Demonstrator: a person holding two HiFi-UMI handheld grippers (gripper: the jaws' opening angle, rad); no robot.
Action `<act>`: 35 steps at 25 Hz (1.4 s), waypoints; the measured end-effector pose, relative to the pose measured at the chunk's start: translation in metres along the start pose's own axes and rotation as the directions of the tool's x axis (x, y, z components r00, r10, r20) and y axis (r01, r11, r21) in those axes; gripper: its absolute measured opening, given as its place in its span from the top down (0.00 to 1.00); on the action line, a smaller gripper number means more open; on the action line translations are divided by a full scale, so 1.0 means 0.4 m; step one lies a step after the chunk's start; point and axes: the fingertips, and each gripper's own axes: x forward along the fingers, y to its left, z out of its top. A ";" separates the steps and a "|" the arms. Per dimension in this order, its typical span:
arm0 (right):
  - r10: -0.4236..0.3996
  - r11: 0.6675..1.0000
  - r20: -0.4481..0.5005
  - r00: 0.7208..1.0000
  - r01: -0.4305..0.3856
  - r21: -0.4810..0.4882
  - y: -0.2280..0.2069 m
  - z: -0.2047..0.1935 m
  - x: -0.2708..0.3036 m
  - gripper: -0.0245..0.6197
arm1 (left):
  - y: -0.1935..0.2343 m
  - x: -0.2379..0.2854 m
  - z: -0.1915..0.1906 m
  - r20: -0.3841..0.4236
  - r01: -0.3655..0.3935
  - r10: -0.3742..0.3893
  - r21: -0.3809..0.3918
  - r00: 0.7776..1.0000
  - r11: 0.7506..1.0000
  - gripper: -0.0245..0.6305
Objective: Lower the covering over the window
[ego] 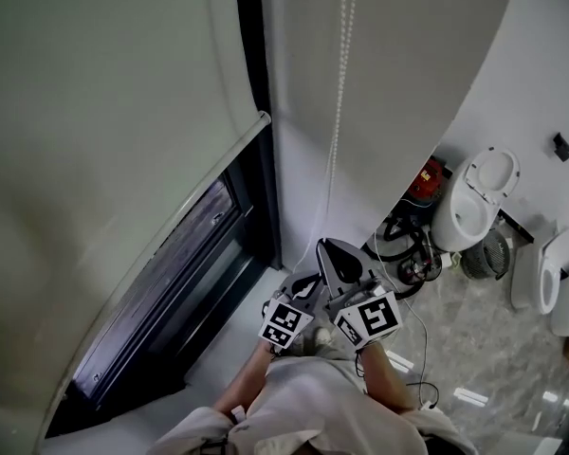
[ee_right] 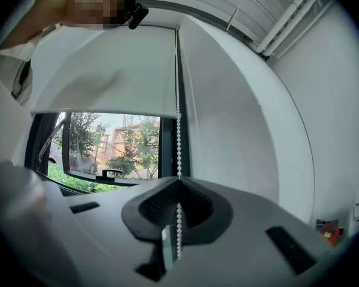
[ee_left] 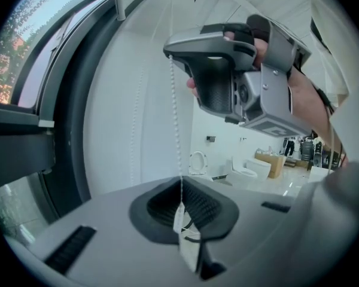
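Fingers on both grippers are pinched shut on the bead chain (ee_right: 178,88). Left gripper (ee_left: 180,211) clamps it low. From there the chain runs straight up to the right gripper (ee_left: 171,52), which grips the same strand higher. Right gripper view: chain nipped between closed fingers, hanging straight above them. Head view: both grippers sit side by side in front of the white wall (ego: 303,159), just right of the window (ego: 185,273). Roller blind (ee_right: 107,70) is partway down, covering the upper glass. Lower glass is uncovered, trees (ee_right: 131,142) visible outside. Toilets (ego: 479,197) stand on the floor at right.
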 end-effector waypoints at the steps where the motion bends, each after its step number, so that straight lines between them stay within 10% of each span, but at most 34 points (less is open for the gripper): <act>1: 0.005 1.000 -0.007 1.000 -0.005 0.005 0.002 -0.014 0.002 0.97 | 0.002 -0.001 -0.014 -0.010 -0.001 0.001 -0.006 1.000 1.000 0.94; 24: 0.111 0.991 -0.185 0.976 -0.095 0.090 0.027 -0.285 0.005 0.97 | 0.023 -0.031 -0.261 -0.123 -0.090 0.076 -0.115 0.990 0.989 0.93; 35: 0.176 0.981 -0.182 0.967 -0.157 0.113 0.039 -0.314 0.004 0.97 | 0.061 -0.149 -0.090 -0.021 -0.165 0.163 -0.138 0.986 0.977 0.83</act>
